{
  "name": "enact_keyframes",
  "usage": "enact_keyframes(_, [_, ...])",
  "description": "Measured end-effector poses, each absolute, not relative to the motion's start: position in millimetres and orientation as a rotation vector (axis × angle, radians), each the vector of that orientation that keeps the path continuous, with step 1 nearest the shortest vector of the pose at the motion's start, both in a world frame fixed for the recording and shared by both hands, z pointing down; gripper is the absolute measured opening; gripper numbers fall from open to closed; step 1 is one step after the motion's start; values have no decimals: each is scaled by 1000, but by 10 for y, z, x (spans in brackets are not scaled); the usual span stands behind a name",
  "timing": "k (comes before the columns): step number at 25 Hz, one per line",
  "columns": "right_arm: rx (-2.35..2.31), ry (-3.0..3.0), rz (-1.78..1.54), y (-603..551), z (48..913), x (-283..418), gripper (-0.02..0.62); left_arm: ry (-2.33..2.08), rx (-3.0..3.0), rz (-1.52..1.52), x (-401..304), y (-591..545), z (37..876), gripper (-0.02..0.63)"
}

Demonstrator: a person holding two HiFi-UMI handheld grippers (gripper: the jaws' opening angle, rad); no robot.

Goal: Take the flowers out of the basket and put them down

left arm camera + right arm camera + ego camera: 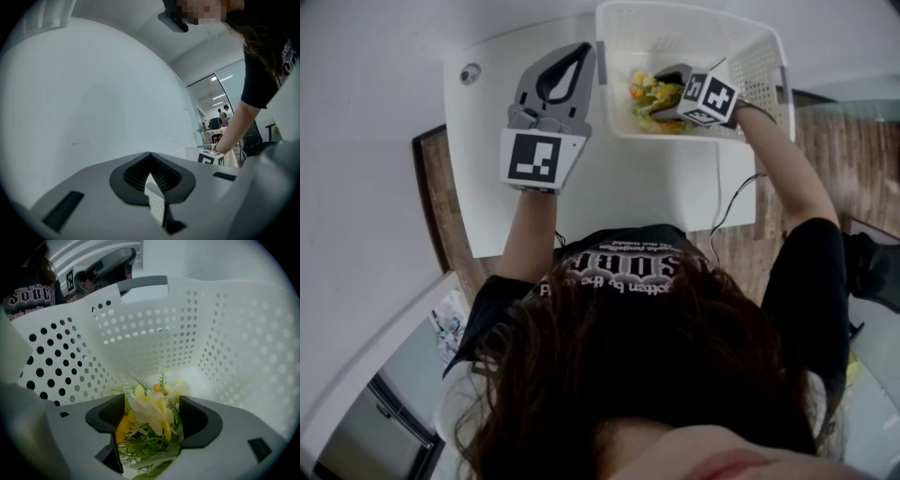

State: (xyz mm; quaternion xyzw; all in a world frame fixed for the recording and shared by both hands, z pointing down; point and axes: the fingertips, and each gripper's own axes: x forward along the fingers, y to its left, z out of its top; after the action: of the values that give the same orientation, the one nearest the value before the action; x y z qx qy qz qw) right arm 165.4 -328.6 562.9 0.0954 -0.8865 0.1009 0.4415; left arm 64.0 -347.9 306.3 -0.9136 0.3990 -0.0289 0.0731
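Note:
A bunch of yellow and white flowers (pixel 651 97) with green leaves lies in the white perforated basket (pixel 694 11) at the table's far right. My right gripper (pixel 664 86) reaches down into the basket. In the right gripper view its jaws (pixel 152 401) stand wide apart on either side of the flowers (pixel 149 414), with petals brushing the dark pads. The basket wall (pixel 154 333) rises behind. My left gripper (pixel 585 49) hovers level over the table just left of the basket, its tips together and nothing held (pixel 150 158).
The white table (pixel 628 197) is narrow, with a wall along its far and left sides. A small round fitting (pixel 470 72) sits at its far left corner. A cable (pixel 727 211) hangs off the right edge over the wooden floor. Desks and people stand far off in the left gripper view.

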Motion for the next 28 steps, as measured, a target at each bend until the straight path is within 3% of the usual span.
enact_keyframes(4, [209,-2163,271,-3240,5721,1671,360,1202,-2741,-93,630,-3484,3066,-2])
enact_keyframes(11, [155,-2162,257,-3187,5743,1667,301,1203,-2739,-93,608,-3496,3070,0])
enact_keyframes(22, [187,-2146,205,-3247,5666,1678,54,1193,-2754,-79,626,-3484,3061,0])
enact_keyframes(28, [206,-2141,178,-3282,5618,1683,43,1189,-2753,-75,617,-3458,3052,0])
